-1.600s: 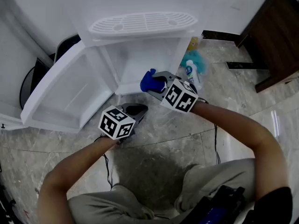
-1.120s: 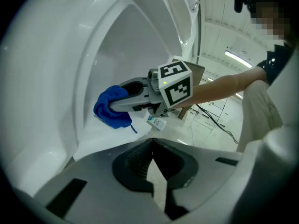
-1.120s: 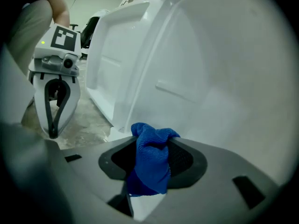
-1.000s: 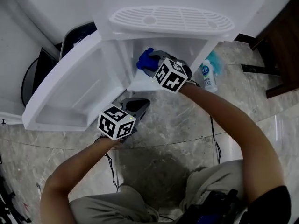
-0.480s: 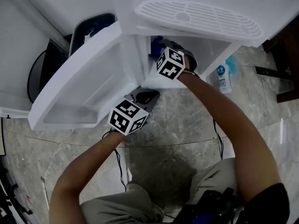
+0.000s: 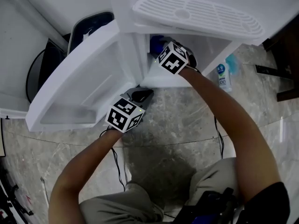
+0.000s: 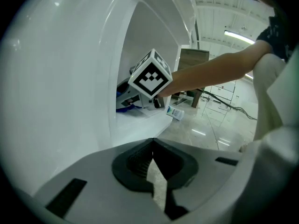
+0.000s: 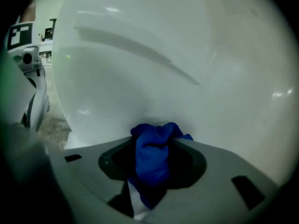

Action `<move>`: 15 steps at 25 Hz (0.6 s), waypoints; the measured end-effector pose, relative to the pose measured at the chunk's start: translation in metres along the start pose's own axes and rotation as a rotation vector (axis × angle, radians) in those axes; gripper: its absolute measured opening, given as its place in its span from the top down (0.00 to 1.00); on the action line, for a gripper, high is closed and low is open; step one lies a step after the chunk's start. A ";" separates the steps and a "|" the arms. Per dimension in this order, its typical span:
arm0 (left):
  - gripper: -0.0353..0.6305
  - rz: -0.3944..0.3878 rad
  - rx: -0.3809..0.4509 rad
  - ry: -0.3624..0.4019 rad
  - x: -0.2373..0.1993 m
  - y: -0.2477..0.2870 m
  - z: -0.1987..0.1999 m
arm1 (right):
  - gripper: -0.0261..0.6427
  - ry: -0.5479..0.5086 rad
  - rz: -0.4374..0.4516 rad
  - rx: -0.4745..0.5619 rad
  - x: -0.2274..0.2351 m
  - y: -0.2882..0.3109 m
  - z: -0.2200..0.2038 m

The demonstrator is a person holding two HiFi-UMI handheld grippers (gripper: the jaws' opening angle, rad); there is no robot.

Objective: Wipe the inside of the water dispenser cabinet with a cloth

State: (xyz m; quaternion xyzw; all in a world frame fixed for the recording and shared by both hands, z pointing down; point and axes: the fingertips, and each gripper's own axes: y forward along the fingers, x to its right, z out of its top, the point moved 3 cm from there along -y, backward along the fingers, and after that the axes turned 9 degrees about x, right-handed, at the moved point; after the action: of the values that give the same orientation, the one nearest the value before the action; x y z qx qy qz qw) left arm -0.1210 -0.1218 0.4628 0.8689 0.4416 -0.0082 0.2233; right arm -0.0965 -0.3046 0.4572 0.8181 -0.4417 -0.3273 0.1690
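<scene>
The white water dispenser cabinet [image 6: 140, 55] stands with its door [image 6: 84, 78] swung open to the left. My right gripper [image 6: 161, 48] reaches inside the cabinet, shut on a bunched blue cloth [image 8: 156, 155] that sits close to the white inner wall [image 8: 163, 64]. In the head view only a bit of blue cloth [image 6: 156, 41] shows under the grille. My left gripper [image 6: 140, 97] is shut and empty, held low outside the cabinet's front edge beside the door. In the left gripper view, the right gripper's marker cube [image 7: 150, 76] and cloth [image 7: 128, 107] show inside the cabinet.
A white drip grille [image 6: 196, 15] tops the cabinet opening. A white plastic bottle [image 6: 223, 78] lies on the marble floor [image 6: 187, 120] to the right, beside dark wooden furniture [image 6: 285, 55]. A dark bin [image 6: 88, 27] stands behind the door. A black cable [image 6: 217, 134] trails over the floor.
My right gripper has carried the blue cloth from outside the opening into the cabinet. The left gripper has drifted slightly up toward the cabinet's lower front edge.
</scene>
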 end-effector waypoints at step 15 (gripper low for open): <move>0.94 0.011 -0.034 0.045 0.004 -0.012 -0.007 | 0.74 0.063 -0.014 -0.044 0.009 0.009 -0.001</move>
State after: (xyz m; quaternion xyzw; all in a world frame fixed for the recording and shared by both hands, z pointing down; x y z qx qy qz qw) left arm -0.1292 -0.1097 0.4634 0.8674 0.4417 0.0200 0.2282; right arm -0.0982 -0.3172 0.4598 0.8271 -0.4229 -0.3124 0.1984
